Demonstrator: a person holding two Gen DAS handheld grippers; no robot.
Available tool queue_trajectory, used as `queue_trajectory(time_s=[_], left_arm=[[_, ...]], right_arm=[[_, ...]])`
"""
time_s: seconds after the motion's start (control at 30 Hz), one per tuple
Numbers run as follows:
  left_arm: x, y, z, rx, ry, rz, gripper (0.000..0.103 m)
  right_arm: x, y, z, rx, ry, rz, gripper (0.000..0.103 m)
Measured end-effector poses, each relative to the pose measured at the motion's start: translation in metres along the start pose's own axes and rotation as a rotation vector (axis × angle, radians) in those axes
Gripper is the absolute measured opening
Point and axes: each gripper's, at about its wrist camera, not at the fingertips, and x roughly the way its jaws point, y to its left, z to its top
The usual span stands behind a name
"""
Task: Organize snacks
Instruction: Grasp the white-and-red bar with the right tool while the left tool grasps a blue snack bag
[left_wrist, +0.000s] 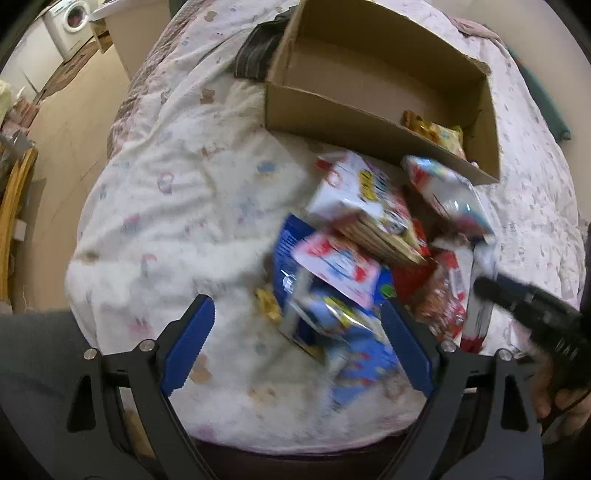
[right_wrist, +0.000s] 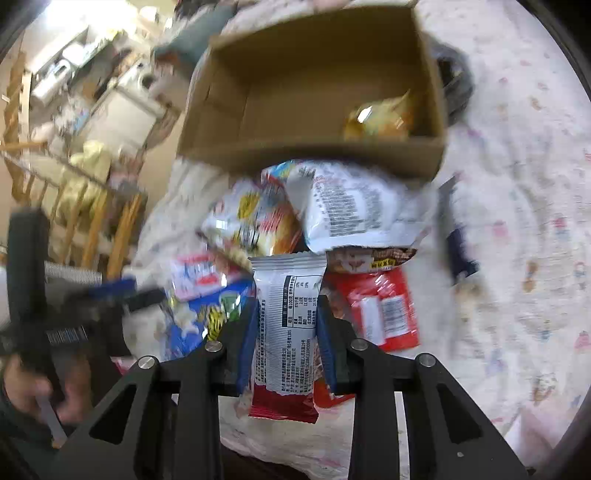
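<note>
- Motion smears the snack pile (left_wrist: 354, 258) under my left fingers; I can't read its labels.
- The box wall (right_wrist: 314, 151) hides part of the yellow packet (right_wrist: 380, 118).
- My right gripper (left_wrist: 528, 306) is blurred and cut by the frame edge.

White washing machine (left_wrist: 72, 18) far left; wooden rails (right_wrist: 92, 221); dark striped cloth (left_wrist: 258, 48) on patterned bedspread (left_wrist: 166, 192).

**Cloth, cardboard, foil and plastic**

The bed quilt (left_wrist: 177, 206) is soft, matt printed cloth, creased. The cardboard box (left_wrist: 332, 122), upper centre, is plain brown, dull and smooth-faced. The snack packets (left_wrist: 354, 236) are glossy film; the white-backed packet (right_wrist: 286, 321), centre frame, shines like foil. The blue pads (left_wrist: 192, 347) look like ribbed plastic on matt black arms with bright metal pins.
</note>
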Motion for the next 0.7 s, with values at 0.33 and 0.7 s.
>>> queue_trajectory(time_s=[0.33,0.7], left_arm=[[0.029,-0.054,-0.019,0.105,0.080,0.126,0.078],[0.033,-0.074,-0.022,0.200,0.076,0.157,0.043]], right_arm=[[-0.045,-0.025,0.006,0.108,-0.141,0.058,0.032],[-0.048,-0.029,0.001,0.099,-0.152,0.073,0.032]])
